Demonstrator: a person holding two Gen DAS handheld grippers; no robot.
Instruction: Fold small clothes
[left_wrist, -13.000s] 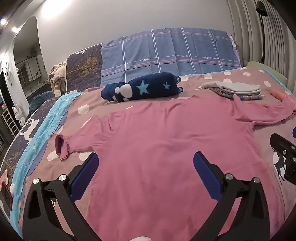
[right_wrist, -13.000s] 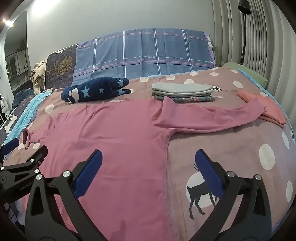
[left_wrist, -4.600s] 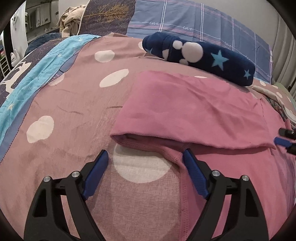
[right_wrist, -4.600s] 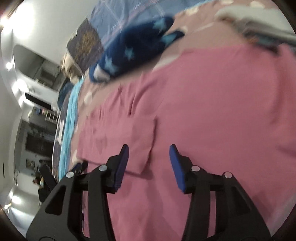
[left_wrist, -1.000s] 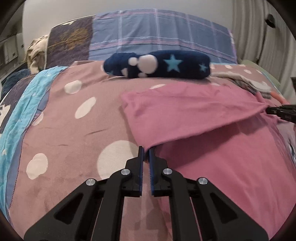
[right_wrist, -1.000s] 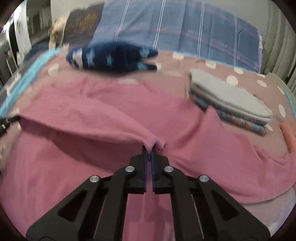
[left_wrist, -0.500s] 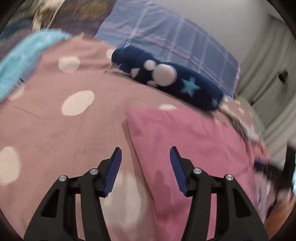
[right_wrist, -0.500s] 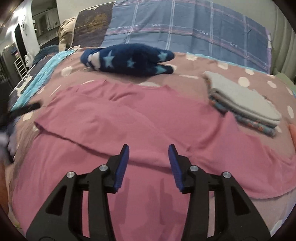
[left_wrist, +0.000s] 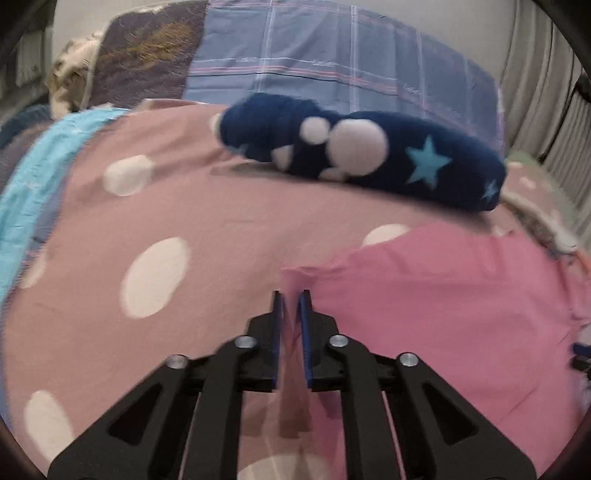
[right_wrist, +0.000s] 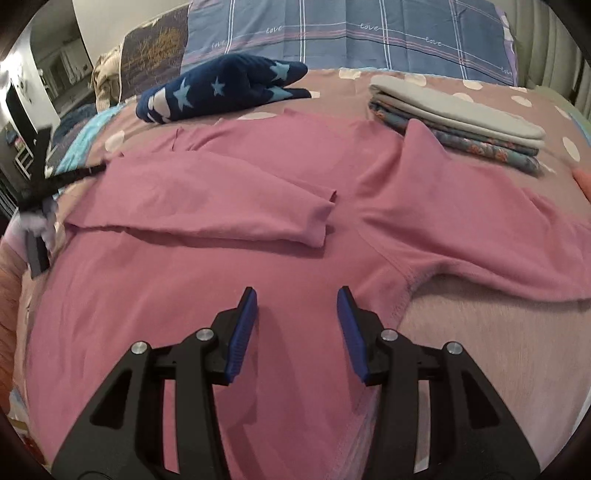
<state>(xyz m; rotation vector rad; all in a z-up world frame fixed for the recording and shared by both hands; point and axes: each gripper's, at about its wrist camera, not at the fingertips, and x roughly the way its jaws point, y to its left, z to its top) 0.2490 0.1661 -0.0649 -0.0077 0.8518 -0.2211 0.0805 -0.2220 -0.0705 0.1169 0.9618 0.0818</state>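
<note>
Pink jersey is lying spread across the bed (right_wrist: 480, 332): the long-sleeved shirt (right_wrist: 221, 295) is resting flat on the dotted bedspread, collar end toward the pillows, hem toward the cameras. Its long axis is running from hem to neck, away from both wrist views, while the one sleeve not yet folded (right_wrist: 480, 214) is stretching out sideways to the right, just below the stack of folded clothes (right_wrist: 454, 122). The other sleeve (right_wrist: 221, 206) is already lying folded across the chest.

The left tongs (left_wrist: 291, 295) are closing on the shirt's left shoulder corner, with a ridge of pink cloth standing between the pads, though blur is making it hard to judge how firmly they are pinching. The right tongs (right_wrist: 297, 295) are standing apart, empty, hovering over the body near the armpit seam.

To do this well, the left pinch should be catching both layers at the corner; the free tongs should probably be taking the matching edge lower down, so the fold line stays parallel to the long axis.
</note>
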